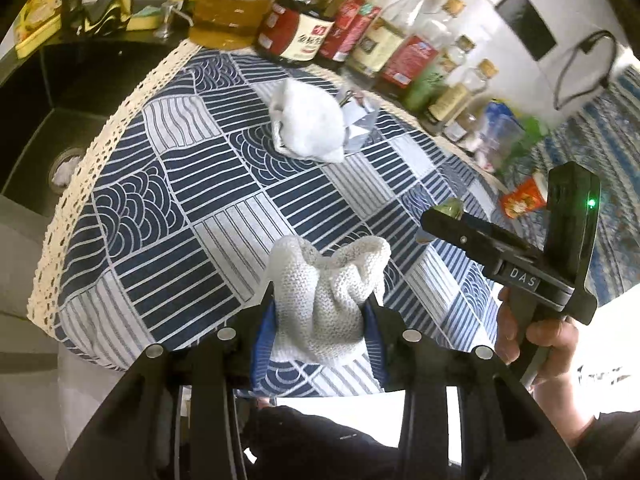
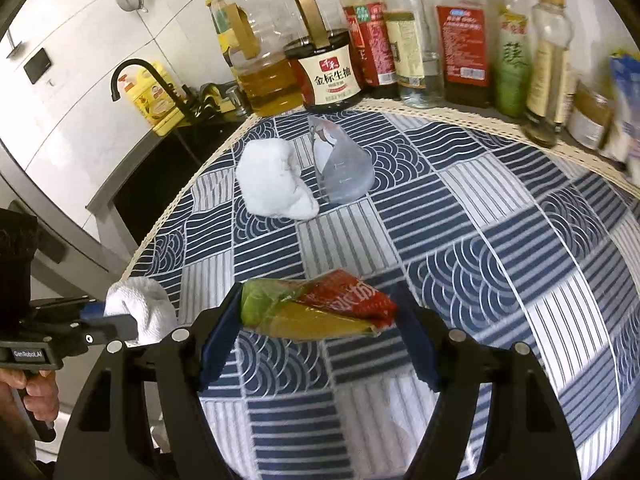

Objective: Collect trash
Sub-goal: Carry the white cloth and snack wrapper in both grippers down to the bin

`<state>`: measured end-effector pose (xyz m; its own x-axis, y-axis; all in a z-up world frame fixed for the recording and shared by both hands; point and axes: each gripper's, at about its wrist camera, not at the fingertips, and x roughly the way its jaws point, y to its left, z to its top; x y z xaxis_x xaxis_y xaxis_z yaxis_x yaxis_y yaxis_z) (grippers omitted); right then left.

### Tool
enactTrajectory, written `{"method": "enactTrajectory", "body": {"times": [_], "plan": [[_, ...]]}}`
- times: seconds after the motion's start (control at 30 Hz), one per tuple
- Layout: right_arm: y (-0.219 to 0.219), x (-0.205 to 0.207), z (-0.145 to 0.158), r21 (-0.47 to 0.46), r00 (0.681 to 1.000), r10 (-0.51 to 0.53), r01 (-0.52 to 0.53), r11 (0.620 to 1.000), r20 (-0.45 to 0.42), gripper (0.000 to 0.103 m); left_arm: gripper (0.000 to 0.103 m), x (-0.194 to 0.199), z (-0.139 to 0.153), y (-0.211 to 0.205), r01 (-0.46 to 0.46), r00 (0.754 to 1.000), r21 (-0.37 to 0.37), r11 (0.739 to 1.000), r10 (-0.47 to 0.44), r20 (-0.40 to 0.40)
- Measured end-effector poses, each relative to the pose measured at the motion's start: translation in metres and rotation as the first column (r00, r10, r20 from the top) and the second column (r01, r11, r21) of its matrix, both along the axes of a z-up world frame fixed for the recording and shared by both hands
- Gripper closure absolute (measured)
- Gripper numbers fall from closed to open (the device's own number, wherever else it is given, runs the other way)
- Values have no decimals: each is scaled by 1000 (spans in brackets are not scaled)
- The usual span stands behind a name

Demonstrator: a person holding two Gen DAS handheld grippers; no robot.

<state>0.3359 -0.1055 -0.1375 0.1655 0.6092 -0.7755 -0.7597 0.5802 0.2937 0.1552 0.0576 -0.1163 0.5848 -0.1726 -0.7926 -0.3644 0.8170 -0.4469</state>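
- Left wrist view: mounted behind own fingers, angled down, close over patterned tablecloth [image 1: 208, 184]; bottles [image 1: 304, 32] at 12 o'clock.
- Right wrist view: likewise angled; sink [image 2: 160, 168] at 10 o'clock.
- Shared: white cloth lump [image 1: 308, 124] [image 2: 272, 178].

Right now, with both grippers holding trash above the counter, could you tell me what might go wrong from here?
1. The wrapper spans the right gripper and is pinched only at its ends; the crinkly plastic could slip out.
2. The left gripper grips the white cloth low, with loose folds on top that could snag.
3. The crumpled tissue and clear plastic piece lie close to the bottles; reaching for them could knock one over.
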Motion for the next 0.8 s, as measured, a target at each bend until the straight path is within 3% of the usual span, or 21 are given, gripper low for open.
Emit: {"method": "enactTrajectory", "body": {"times": [0.47,0.8], "plan": [[-1,-104,27,23,995,-99,99,995,9,30,66,-75,22,11,115,989,24,993,-117,90],[-5,-180,36,38,979,-206,205,978,12,30,66,-125,17,24,216,969,20,976,-217,115]]}}
